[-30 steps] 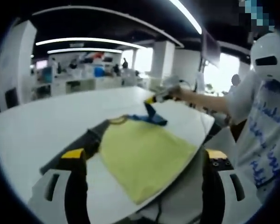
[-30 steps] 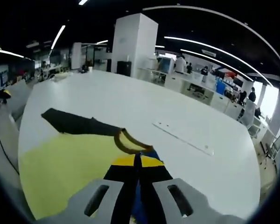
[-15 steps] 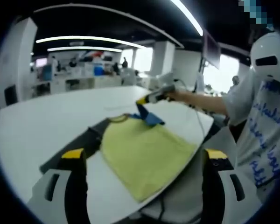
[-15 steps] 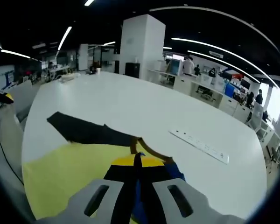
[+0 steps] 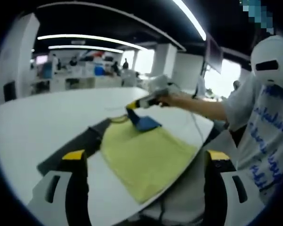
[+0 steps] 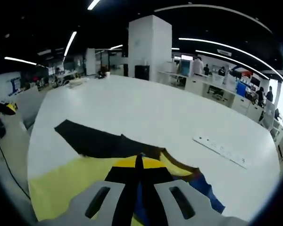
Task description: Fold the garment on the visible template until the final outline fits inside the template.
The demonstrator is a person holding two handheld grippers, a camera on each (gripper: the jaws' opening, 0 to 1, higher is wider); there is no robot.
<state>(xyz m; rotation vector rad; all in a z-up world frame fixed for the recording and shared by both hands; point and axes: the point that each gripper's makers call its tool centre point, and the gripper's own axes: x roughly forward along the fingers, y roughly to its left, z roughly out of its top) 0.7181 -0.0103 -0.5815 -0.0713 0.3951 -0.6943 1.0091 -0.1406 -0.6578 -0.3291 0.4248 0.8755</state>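
Observation:
A yellow shirt (image 5: 144, 153) with a dark collar lies flat on the white table (image 5: 33, 122). Its black sleeve (image 5: 78, 143) spreads out to the left. My right gripper (image 5: 131, 106) is shut on the blue sleeve (image 5: 145, 124) and holds it lifted over the shirt's upper part, near the collar. In the right gripper view the shut jaws (image 6: 139, 165) sit over the yellow body (image 6: 61, 188), with the collar (image 6: 181, 165), blue sleeve (image 6: 208, 194) and black sleeve (image 6: 94, 141) around them. My left gripper (image 5: 146, 156) stands open, back from the shirt's near edge, holding nothing.
A person in a white printed shirt (image 5: 262, 136) stands at the table's right edge, arm stretched over the table. A long white strip (image 6: 221, 150) lies on the table beyond the shirt. Desks and a white pillar (image 6: 148, 47) fill the room behind.
The right gripper has carried the blue sleeve leftward across the shirt toward the collar and black sleeve. The left gripper has stayed open in place.

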